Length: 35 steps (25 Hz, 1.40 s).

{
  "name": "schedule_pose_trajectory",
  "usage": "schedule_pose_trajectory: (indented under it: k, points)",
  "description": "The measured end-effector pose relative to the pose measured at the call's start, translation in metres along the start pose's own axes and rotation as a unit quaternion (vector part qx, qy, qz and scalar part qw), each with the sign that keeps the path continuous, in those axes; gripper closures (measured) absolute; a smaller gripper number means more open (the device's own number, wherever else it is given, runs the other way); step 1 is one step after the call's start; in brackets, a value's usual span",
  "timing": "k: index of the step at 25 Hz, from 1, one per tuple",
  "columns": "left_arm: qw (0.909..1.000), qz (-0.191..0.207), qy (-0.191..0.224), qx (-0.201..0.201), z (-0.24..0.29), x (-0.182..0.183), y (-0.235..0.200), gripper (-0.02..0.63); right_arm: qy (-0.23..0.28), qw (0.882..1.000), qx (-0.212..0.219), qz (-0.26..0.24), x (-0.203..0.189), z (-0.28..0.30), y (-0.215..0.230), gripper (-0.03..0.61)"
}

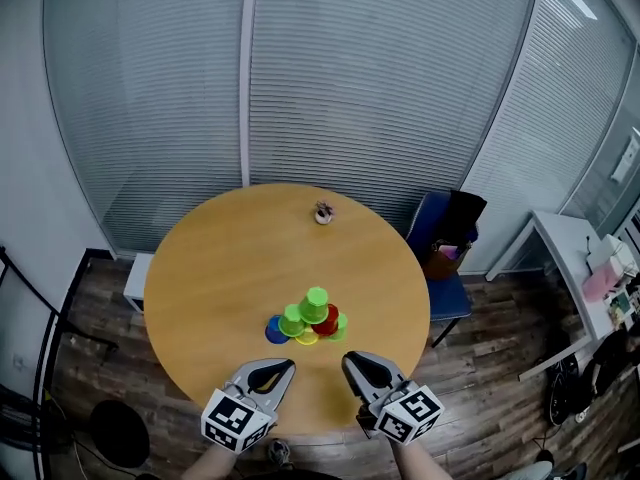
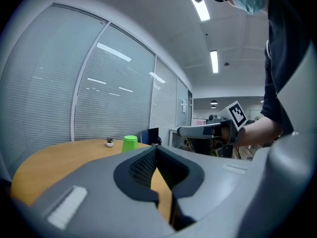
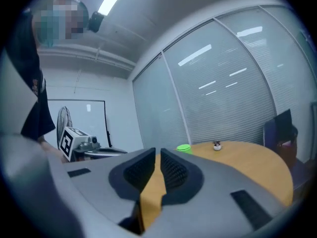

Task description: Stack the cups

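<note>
Your left gripper (image 1: 284, 368) sits jaws together, empty, your right gripper (image 1: 350, 362) closing on nothing, both at lower centre just below the stacked cups (image 1: 310, 320) at mid-frame on the round table (image 1: 225, 258).

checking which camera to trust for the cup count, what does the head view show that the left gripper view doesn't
Head view only: the whole pile, with a red cup, a yellow cup and a blue cup lower down. Left gripper view only: ceiling lights, and the left hand-held gripper close up, jaws shut on nothing. Both: the round table, the top green cup and the small pot.
</note>
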<state>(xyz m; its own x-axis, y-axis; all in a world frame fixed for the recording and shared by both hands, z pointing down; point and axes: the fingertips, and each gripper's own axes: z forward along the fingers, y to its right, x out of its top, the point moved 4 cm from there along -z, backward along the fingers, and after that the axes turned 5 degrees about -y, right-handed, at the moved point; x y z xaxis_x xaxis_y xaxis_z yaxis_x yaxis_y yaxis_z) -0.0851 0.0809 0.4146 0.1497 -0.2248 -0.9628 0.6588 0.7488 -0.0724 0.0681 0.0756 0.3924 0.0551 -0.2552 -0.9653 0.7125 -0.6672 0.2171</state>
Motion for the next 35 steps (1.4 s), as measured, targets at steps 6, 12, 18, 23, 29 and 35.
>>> schedule_pose_trajectory:
  k: [6, 12, 18, 23, 29, 35]
  points:
    - [1.0, -0.005, -0.002, 0.003, -0.014, -0.004, 0.044, 0.604, -0.009, 1.0, 0.008, 0.028, -0.014, -0.048, -0.023, 0.535]
    - [0.9999, -0.002, -0.004, 0.014, -0.029, -0.01, 0.092, 0.604, -0.049, 0.998, -0.028, 0.038, -0.043, -0.097, -0.031, 0.541]
    - [0.9994, -0.006, -0.006, 0.034, -0.048, -0.019, 0.126, 0.604, -0.054, 0.997, -0.038, 0.034, -0.059, -0.127, -0.054, 0.552]
    - [0.9987, 0.004, 0.001, 0.052, -0.061, -0.025, 0.148, 0.604, -0.041, 0.998, -0.034, 0.037, -0.066, -0.14, -0.075, 0.558]
    - [0.9975, 0.004, -0.002, 0.07, -0.08, -0.04, 0.165, 0.604, -0.046, 0.998, -0.025, 0.035, -0.08, -0.152, -0.094, 0.563]
    - [0.9964, -0.012, -0.007, 0.083, -0.098, -0.057, 0.175, 0.604, -0.054, 0.998, -0.023, 0.031, -0.089, -0.161, -0.104, 0.563]
